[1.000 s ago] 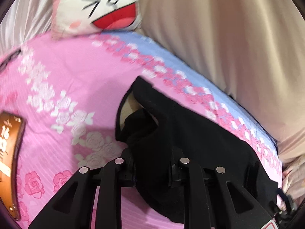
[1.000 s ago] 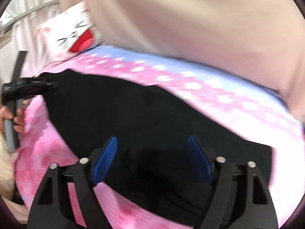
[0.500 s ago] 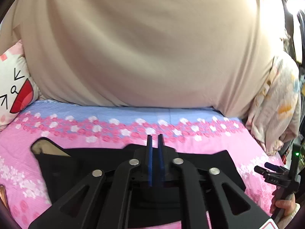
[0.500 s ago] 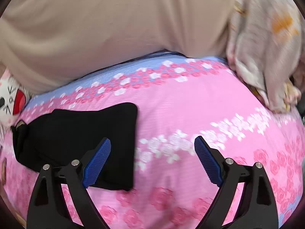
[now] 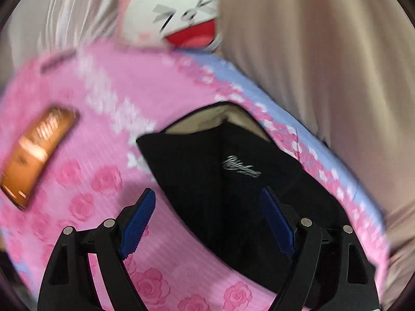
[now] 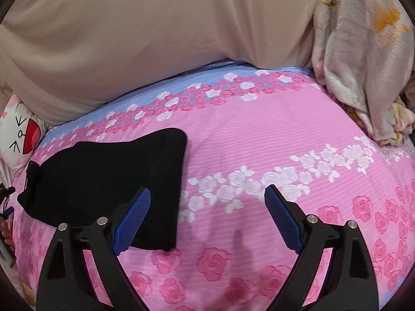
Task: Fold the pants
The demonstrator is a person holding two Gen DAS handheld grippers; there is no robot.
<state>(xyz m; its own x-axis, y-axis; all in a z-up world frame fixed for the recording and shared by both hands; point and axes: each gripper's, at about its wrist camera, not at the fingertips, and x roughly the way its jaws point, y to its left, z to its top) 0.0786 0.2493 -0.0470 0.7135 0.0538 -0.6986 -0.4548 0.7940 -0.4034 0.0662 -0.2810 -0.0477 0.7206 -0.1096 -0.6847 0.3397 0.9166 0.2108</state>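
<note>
The black pants (image 5: 223, 181) lie folded on the pink floral bedsheet (image 5: 103, 108), with a beige lining showing at the open waist end and a small silver logo on top. My left gripper (image 5: 210, 223) is open and empty, hovering over the pants' near edge. In the right wrist view the pants (image 6: 109, 178) lie at the left as a compact folded bundle. My right gripper (image 6: 207, 217) is open and empty above the sheet (image 6: 259, 134), its left finger over the pants' right edge.
A white cat-face pillow (image 5: 181, 18) lies at the head of the bed. A large beige cushion (image 6: 155, 31) runs along the far side. A floral blanket (image 6: 363, 59) is bunched at the right. An orange phone-like object (image 5: 36, 153) lies on the sheet at left.
My left gripper was shut half a second ago and is now open, and its view has swung left toward the waist end. My right gripper stays open over the sheet.
</note>
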